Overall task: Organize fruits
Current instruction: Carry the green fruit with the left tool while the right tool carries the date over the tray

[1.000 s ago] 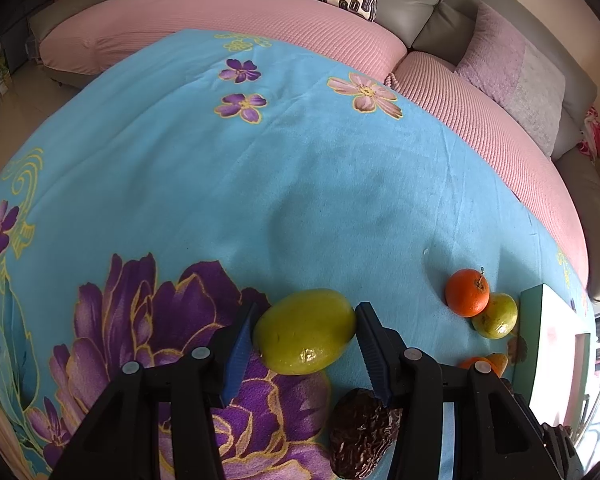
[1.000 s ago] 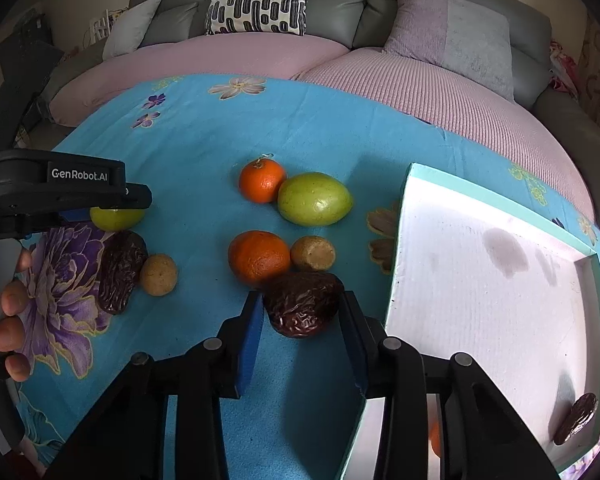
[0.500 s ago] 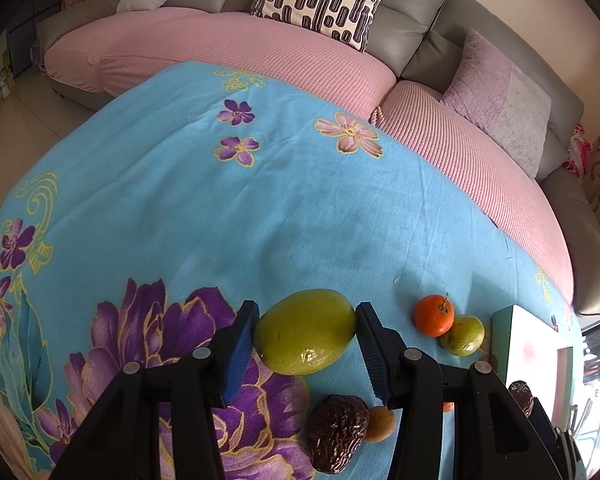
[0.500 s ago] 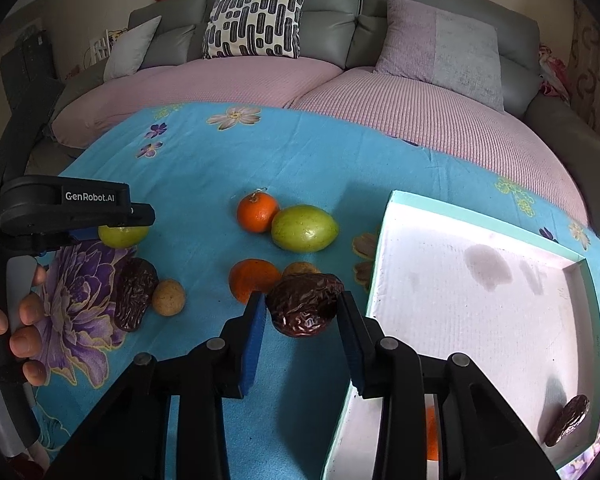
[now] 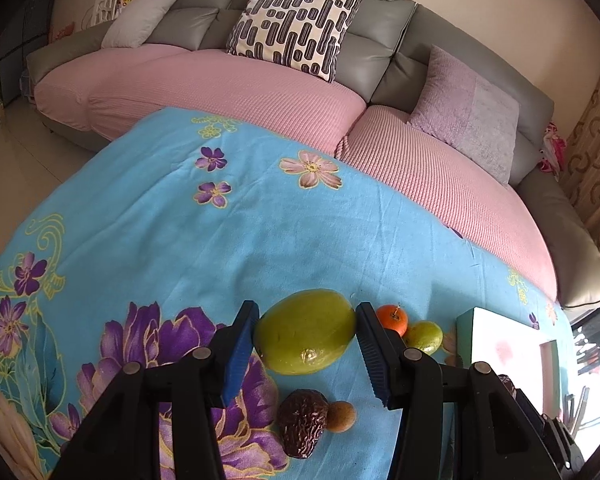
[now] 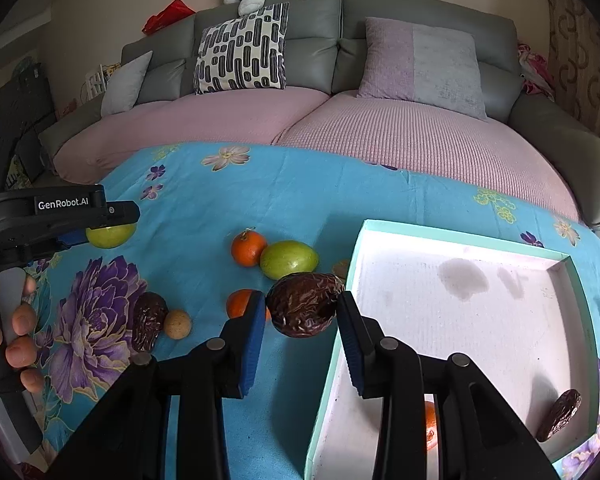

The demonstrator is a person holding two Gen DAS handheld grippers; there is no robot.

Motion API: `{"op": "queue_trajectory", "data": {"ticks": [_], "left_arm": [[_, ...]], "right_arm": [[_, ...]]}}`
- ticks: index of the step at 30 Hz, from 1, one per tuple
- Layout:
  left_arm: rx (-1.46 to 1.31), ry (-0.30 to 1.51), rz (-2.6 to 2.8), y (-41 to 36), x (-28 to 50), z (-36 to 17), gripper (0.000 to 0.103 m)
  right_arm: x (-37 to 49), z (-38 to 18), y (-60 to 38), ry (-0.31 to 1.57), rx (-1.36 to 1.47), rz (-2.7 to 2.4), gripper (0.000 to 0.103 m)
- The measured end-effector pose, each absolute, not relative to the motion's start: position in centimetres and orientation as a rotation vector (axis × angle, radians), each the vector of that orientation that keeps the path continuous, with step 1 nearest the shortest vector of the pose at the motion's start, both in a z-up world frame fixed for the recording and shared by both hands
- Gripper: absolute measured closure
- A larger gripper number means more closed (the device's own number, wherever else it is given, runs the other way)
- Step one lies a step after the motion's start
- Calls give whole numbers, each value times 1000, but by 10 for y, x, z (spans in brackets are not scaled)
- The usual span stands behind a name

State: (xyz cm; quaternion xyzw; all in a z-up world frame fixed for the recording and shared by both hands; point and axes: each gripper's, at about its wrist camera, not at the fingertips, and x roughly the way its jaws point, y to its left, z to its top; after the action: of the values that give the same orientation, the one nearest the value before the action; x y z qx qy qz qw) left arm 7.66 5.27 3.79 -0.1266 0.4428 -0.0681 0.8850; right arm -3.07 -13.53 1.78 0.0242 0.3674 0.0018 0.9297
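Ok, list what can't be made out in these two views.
- Tray: right wrist view, near corner hidden by the right gripper shut on a date; left wrist view, cut by the right edge.
- Orange in the tray: mostly behind the gripper's finger.
- Orange on the cloth: half behind the finger.
- Green fruit in the left gripper: right wrist view, top covered by that gripper.

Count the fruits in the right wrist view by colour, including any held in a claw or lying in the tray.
Green fruits: 2
Oranges: 3
Brown dates: 3
Tan ball: 1
Total: 9
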Motion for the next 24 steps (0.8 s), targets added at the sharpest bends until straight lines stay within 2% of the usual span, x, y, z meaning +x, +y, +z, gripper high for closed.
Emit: {"op": "queue_trajectory", "data": {"ticks": [13, 24], "left_arm": [[-166, 932, -254, 4, 63, 39, 50], [-28, 951, -442, -73, 37, 37, 50]], "right_arm": [[-33, 16, -175, 761, 97, -75, 65], [-48, 13, -250, 766, 198, -239, 65]]}}
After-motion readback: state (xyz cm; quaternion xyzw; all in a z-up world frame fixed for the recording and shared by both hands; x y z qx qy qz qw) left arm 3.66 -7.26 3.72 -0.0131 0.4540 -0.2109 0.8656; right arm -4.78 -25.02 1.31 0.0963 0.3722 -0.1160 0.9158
